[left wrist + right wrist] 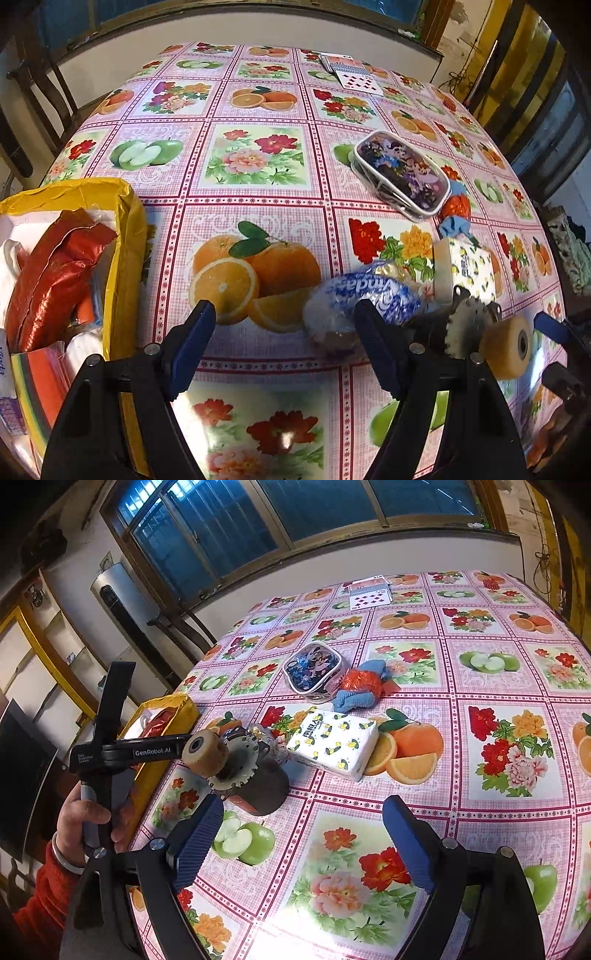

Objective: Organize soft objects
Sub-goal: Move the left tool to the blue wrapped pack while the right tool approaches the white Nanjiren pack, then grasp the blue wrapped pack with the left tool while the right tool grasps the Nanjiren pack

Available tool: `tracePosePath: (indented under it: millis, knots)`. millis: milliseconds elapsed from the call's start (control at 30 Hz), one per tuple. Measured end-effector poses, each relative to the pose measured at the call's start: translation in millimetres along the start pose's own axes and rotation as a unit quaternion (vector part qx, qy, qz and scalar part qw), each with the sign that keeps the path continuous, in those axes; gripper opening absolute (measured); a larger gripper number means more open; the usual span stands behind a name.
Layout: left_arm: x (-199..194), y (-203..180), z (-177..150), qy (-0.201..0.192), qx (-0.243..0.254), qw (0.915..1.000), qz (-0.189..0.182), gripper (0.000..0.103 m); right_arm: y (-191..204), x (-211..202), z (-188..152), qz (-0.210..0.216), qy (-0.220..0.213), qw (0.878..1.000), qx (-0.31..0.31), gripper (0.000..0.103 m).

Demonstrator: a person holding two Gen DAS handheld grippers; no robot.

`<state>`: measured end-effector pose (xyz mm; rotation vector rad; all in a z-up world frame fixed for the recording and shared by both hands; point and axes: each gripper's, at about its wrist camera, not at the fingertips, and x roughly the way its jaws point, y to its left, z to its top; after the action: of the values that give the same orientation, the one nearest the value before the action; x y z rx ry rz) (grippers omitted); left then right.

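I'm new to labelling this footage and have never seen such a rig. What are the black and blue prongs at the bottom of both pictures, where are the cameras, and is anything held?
The prongs are the two fingers of a hand-held gripper; a person carries one in each hand. Each picture comes from a fisheye camera on one tool, looking forward along its fingers. The left hand-held gripper and the right hand-held gripper are both open and hold nothing. The right view also shows the person's hand gripping the left tool.

On the fruit-print tablecloth lie a tissue pack, a blue-printed plastic packet, a cartoon pouch, an orange-and-blue cloth bundle, playing cards and a dark tape-dispenser-like tool. A yellow box, left, already contains packets.
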<state>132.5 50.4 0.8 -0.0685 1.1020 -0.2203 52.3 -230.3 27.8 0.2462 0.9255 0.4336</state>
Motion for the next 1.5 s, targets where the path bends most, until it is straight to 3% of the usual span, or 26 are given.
tracePosePath:
  millis: [167, 300, 367, 433, 533, 600, 633, 700, 867, 1000, 1167, 1367, 1500]
  knots:
    - [9.2, -12.3, 6.5, 0.023, -0.009, 0.9993, -0.027, 0.077, -3.2, 5.2, 5.3, 0.001, 0.004, 1.0, 0.005, 0.09]
    - [11.5, -14.7, 5.2, 0.036, -0.026, 0.9987, -0.026, 0.077, -3.8, 6.1, 6.0, 0.003, 0.005, 1.0, 0.004, 0.09]
    - [17.2, -12.0, 6.2, 0.046, -0.038, 0.998, -0.021, 0.085, -4.7, 7.8, 6.3, 0.004, 0.006, 1.0, 0.006, 0.09]
    - [19.4, -11.1, 7.7, 0.037, -0.037, 0.9986, 0.012, 0.095, -5.1, 9.0, 6.2, 0.008, 0.008, 1.0, 0.011, 0.09]
    - [19.2, -11.6, 11.5, 0.015, -0.015, 0.9975, 0.067, 0.097, -4.1, 7.6, 6.0, 0.011, 0.006, 1.0, 0.01, 0.09]
    - [19.4, -1.9, 16.2, 0.008, -0.026, 0.9941, 0.105, 0.097, -3.3, 6.2, 7.0, 0.008, 0.005, 1.0, 0.007, 0.09]
    - [18.8, 6.2, 18.6, 0.008, -0.043, 0.994, 0.101, 0.096, -3.3, 5.5, 7.9, 0.008, 0.004, 1.0, 0.007, 0.09]
    - [17.0, 18.3, 20.1, 0.017, -0.074, 0.9958, 0.051, 0.096, -4.4, 5.5, 10.2, 0.009, 0.002, 1.0, 0.006, 0.091]
    - [9.4, 15.0, 19.2, 0.035, -0.104, 0.9939, -0.016, 0.096, -7.7, 14.2, 27.8, 0.009, 0.009, 1.0, -0.022, 0.091]
    - [15.2, 9.6, 15.6, 0.078, -0.155, 0.9818, -0.078, 0.096, -14.0, 28.9, 48.4, 0.009, 0.044, 0.995, -0.089, 0.092]
    - [29.1, 0.5, 14.6, 0.112, -0.202, 0.9658, -0.117, 0.096, -16.1, 50.0, 55.4, -0.004, 0.092, 0.98, -0.179, 0.092]
    - [38.3, -11.8, 29.5, 0.105, -0.216, 0.966, -0.095, 0.096, -12.5, 69.6, 58.0, 0.004, 0.096, 0.965, -0.244, 0.092]
    - [45.5, -27.9, 39.6, 0.108, -0.176, 0.9771, -0.052, 0.097, -14.1, 91.7, 61.4, 0.003, 0.11, 0.958, -0.265, 0.094]
